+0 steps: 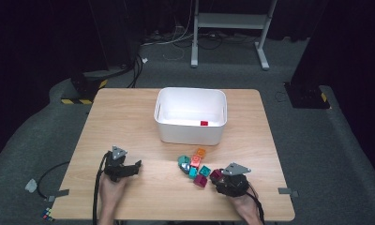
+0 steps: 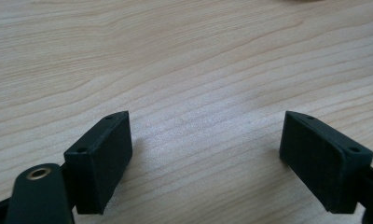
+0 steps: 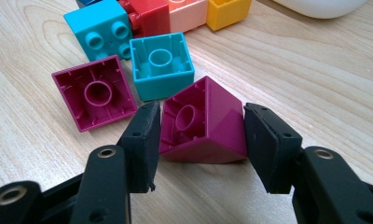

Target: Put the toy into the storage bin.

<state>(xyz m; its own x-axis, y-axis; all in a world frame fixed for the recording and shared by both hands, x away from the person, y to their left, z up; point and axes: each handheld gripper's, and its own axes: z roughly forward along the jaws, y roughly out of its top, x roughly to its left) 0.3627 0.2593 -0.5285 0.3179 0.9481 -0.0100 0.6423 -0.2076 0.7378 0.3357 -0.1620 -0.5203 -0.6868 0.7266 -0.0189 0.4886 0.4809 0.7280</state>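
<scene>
My right gripper has its jaws around a magenta block, tipped on edge with its hollow underside facing the left pad; both pads look pressed to its sides. The block sits on the table at the near right edge of the loose cluster, just beside a teal block and a second magenta block (both lying hollow side up). White bin stands beyond, well apart. My left gripper has its jaws wide apart over bare wood, holding nothing.
</scene>
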